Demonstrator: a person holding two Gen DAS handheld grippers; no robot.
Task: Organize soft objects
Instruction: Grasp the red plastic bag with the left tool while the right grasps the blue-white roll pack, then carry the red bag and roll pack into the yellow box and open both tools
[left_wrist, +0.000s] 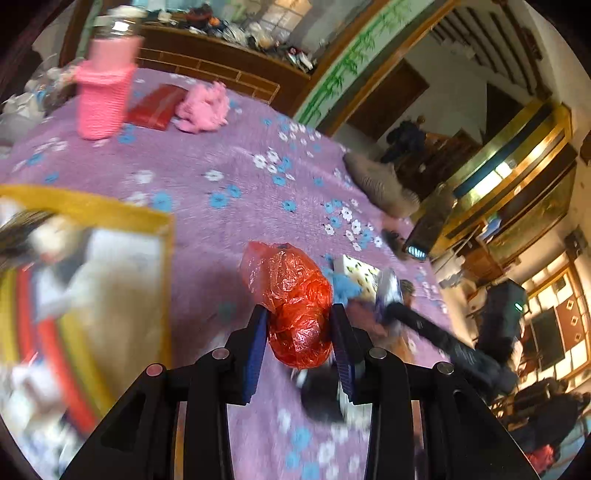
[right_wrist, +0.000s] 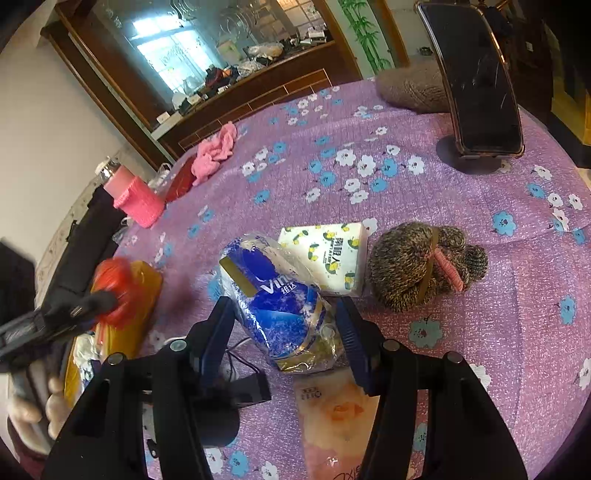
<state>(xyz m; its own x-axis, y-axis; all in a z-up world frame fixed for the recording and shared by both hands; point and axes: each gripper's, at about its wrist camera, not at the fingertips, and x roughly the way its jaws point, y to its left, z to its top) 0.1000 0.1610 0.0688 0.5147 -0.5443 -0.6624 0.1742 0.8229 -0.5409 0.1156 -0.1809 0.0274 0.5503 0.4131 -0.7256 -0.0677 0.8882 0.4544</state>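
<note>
My left gripper (left_wrist: 299, 326) is shut on a crumpled red plastic bag (left_wrist: 295, 295), held just above the purple flowered cloth (left_wrist: 221, 155). The right wrist view shows that red bag (right_wrist: 114, 284) beside a yellow bin (right_wrist: 144, 291) at the left. My right gripper (right_wrist: 282, 326) is shut on a blue tissue pack (right_wrist: 273, 302), which is tilted up off the cloth. Behind it lie a white lemon-print tissue pack (right_wrist: 325, 254) and a brown knitted bundle (right_wrist: 417, 262) with a pink band. A pink flowered tissue pack (right_wrist: 336, 417) lies under the right fingers.
The yellow-rimmed bin (left_wrist: 92, 210) at the left holds blurred items. At the far edge are a pink sleeved bottle (right_wrist: 136, 195), a pink cloth (right_wrist: 218, 147) and a red packet (right_wrist: 181, 181). A phone on a stand (right_wrist: 480, 81) and a grey cushion (right_wrist: 410, 88) are far right.
</note>
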